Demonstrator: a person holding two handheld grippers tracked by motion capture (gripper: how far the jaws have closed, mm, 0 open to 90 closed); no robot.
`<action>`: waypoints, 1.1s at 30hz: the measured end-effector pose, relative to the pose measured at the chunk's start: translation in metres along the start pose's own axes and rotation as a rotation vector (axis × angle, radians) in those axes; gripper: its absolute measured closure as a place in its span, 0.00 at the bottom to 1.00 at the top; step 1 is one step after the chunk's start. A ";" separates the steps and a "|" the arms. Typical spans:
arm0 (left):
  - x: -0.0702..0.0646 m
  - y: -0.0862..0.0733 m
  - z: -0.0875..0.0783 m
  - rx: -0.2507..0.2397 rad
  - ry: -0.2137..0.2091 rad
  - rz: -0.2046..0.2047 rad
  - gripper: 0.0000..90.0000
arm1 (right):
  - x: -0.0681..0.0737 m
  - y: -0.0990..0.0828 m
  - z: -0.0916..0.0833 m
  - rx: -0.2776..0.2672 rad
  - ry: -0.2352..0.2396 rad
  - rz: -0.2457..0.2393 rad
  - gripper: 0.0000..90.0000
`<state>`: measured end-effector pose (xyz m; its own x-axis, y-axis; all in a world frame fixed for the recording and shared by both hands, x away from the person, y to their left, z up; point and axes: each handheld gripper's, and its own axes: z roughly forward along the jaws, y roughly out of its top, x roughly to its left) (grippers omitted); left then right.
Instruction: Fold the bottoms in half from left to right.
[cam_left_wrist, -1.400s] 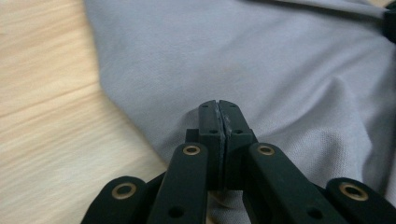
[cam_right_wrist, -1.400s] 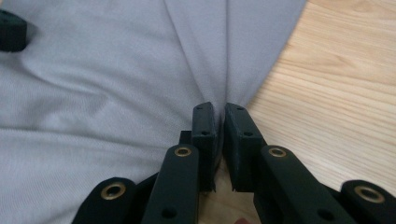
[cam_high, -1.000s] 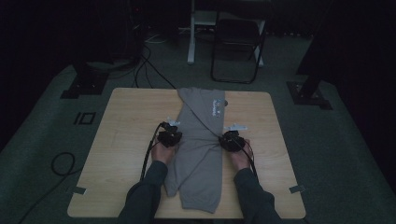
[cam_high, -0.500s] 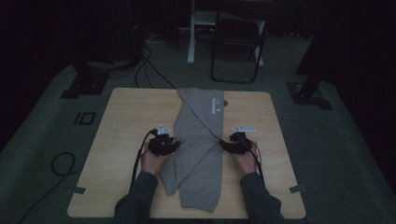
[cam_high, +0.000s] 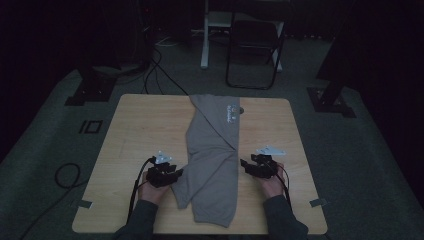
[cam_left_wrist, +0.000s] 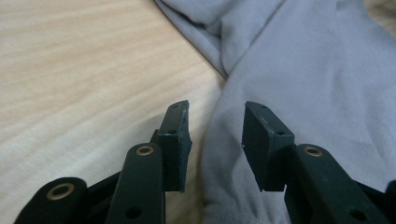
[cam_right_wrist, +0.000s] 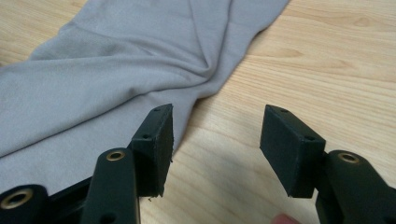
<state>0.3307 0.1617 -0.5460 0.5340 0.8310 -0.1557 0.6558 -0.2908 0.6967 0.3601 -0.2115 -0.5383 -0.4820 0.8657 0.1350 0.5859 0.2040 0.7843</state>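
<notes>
Both hands have slid back toward the person and apart, jaws just opened, nothing between them. The left gripper (cam_high: 176, 173) sits at the grey shirt's (cam_high: 212, 150) left hem edge, the right gripper (cam_high: 246, 165) just off its right edge. The shirt lies folded lengthwise down the table (cam_high: 135, 130), bare wood either side.

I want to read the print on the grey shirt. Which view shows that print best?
The high view: the whole shirt lies along the table, and the small print shows near its far end, though too small to read. The left gripper view and right gripper view give close-ups of plain grey cloth.
</notes>
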 end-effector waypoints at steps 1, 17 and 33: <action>-0.001 -0.001 0.001 0.010 0.002 0.004 0.68 | -0.001 -0.001 -0.001 -0.001 -0.001 0.000 0.50; -0.044 0.013 -0.008 -0.049 -0.066 0.109 0.98 | -0.011 -0.007 -0.001 0.003 -0.015 0.035 0.50; -0.142 0.012 0.011 0.014 -0.326 0.296 0.98 | -0.008 -0.009 0.002 0.018 -0.011 0.024 0.51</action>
<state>0.2690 0.0350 -0.5233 0.8388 0.5187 -0.1655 0.4555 -0.5021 0.7351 0.3595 -0.2195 -0.5479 -0.4605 0.8755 0.1462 0.6085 0.1915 0.7701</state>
